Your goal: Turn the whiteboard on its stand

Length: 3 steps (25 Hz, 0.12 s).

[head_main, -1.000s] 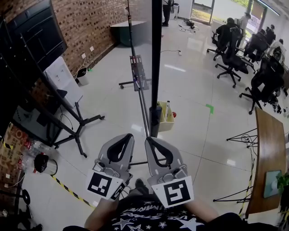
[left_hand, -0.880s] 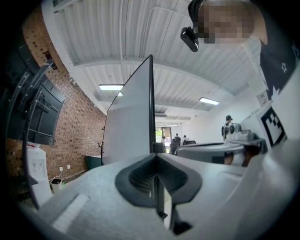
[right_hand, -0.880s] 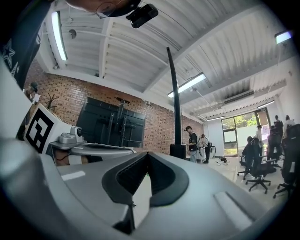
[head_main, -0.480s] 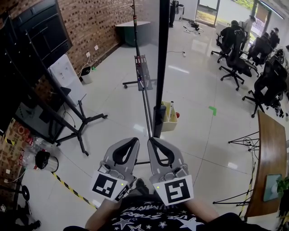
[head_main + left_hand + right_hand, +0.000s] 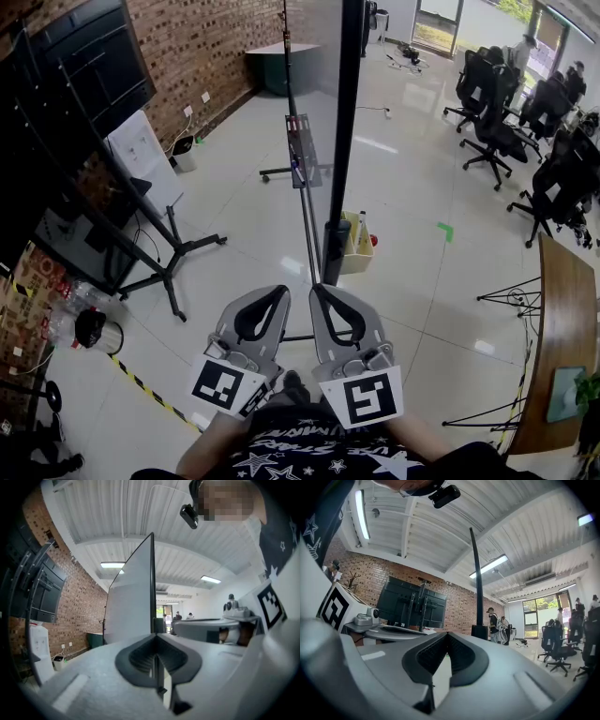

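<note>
Now, your inventory.

- Left gripper (image 5: pixel 280 290) (image 5: pixel 154 635): jaws closed tip to tip with nothing between them. You hold it low in front of you, just beside the right one.
- Right gripper (image 5: pixel 317 290) (image 5: pixel 448 633): jaws likewise pressed together, empty.
- Whiteboard (image 5: pixel 349 141) (image 5: pixel 129 602) (image 5: pixel 478 583): upright on its stand, seen edge-on, straight ahead of both grippers and apart from them. It is well off the long left edge of the desk (image 5: pixel 555 309).
- Yellow box (image 5: pixel 361 258): on the floor at the stand's foot, on the side toward the desk.
- Screen (image 5: pixel 84 84): on its own stand by the brick wall, on the far side of the whiteboard from the desk.
- Chairs (image 5: pixel 487 131): beyond the desk's far end.
</note>
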### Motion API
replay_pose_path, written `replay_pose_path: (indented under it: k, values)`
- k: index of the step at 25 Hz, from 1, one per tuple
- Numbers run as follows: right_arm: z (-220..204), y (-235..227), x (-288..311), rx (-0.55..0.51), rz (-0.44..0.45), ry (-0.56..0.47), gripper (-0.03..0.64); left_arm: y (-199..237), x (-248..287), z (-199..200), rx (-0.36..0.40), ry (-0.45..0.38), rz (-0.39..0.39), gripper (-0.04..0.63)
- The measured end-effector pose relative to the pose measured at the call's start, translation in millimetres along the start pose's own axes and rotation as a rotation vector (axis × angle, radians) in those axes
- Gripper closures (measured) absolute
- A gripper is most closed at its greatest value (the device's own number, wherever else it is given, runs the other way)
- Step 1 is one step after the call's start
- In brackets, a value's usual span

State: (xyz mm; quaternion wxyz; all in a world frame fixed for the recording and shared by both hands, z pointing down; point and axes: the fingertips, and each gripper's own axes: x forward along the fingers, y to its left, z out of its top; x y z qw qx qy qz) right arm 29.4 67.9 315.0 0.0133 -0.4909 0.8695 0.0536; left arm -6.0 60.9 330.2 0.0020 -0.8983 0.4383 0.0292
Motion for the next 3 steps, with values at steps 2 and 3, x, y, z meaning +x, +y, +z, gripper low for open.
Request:
replay_pose_path:
  k: [2,3]
  values:
    - [-3.8,0.1,1.6,0.012,0.004,0.009,0.610,0.1,0.7,2.4,-0.001,-0.010,0.001,0.591]
    - [-5.8,0.1,2.3,0.017,0.006,0.013,0.610,0.2,1.0,3.1,-0.001,-0.013,0.001,0.591]
